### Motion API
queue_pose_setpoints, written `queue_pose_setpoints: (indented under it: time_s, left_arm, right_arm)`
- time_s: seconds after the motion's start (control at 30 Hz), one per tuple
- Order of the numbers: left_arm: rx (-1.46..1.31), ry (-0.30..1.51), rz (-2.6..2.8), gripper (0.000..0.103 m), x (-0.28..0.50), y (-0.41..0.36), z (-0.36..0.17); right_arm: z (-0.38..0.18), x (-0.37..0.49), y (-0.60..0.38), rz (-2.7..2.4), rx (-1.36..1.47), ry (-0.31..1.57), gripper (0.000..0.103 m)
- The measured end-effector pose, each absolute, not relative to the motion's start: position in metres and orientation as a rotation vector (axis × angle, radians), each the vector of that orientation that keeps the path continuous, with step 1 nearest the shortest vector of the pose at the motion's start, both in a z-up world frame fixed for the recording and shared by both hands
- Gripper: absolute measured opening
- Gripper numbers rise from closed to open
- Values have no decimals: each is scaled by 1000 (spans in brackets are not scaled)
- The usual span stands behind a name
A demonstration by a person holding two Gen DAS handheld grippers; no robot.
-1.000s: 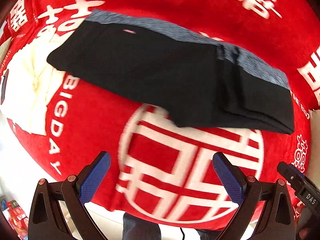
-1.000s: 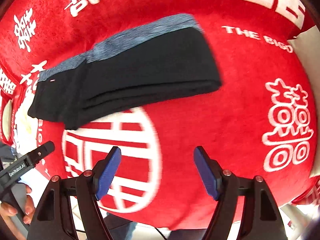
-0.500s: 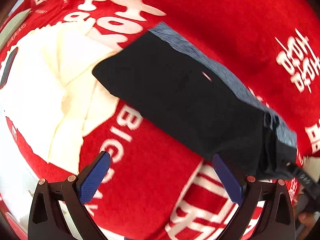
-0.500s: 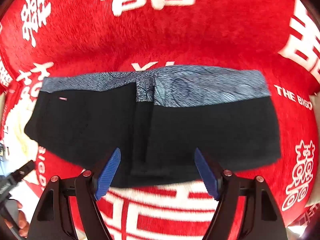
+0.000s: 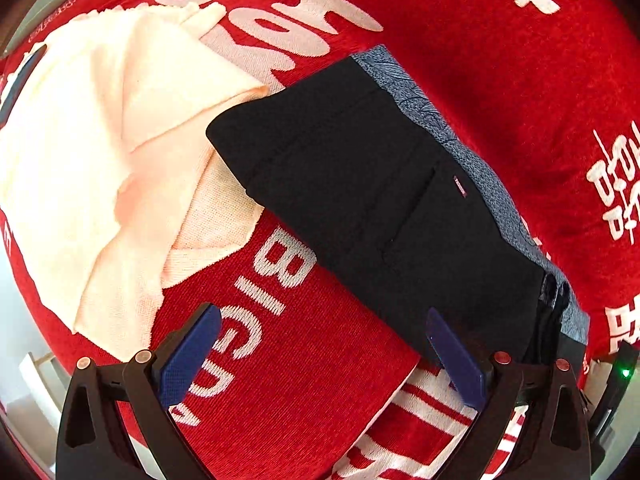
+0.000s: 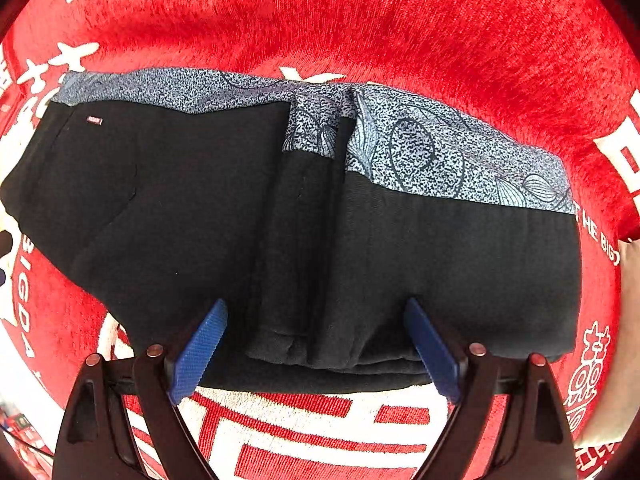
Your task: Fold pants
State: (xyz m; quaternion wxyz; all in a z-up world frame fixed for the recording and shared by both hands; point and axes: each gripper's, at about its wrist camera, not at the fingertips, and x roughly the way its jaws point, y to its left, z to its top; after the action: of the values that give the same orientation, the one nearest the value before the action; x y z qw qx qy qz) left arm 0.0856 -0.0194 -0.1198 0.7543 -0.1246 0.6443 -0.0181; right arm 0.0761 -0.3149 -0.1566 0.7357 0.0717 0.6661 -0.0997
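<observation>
The right gripper [image 6: 316, 350] stands wide open, holding nothing; its blue pads straddle the near folded edge of the black pants with a blue-grey patterned waistband [image 6: 304, 216], which lie folded on the red plush cloth with white lettering [image 6: 360, 16]. The left gripper [image 5: 320, 354] is likewise spread wide and empty, the pants [image 5: 384, 208] just beyond its right finger. Only the left view shows the cream knitted garment [image 5: 100, 152], its edge under the pants' far corner.

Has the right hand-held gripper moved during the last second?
Yes. The right hand-held gripper has advanced over the red printed blanket to the near edge of the folded black pants.
</observation>
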Motion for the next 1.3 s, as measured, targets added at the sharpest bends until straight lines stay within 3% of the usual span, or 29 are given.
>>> queue_pose_setpoints:
  time_s: [0.33,0.93,1.13,1.3]
  left_arm:
    - [-317,1378,-87,102,102,-27,-129]
    - [-683,1222,-226,102,124,-5,-151]
    - [-833,1085,-389,102,133,-7,-127]
    - [-768,1164,-324,102,144,-13,-150]
  right_arm:
    - [-162,83,-309,-207,149,1471,96]
    - [-165,74,-319,-180,164,1460,97]
    - [-164,73,-324,-175,183,1451,97]
    - [-164,69,-330,-176,196,1433,97]
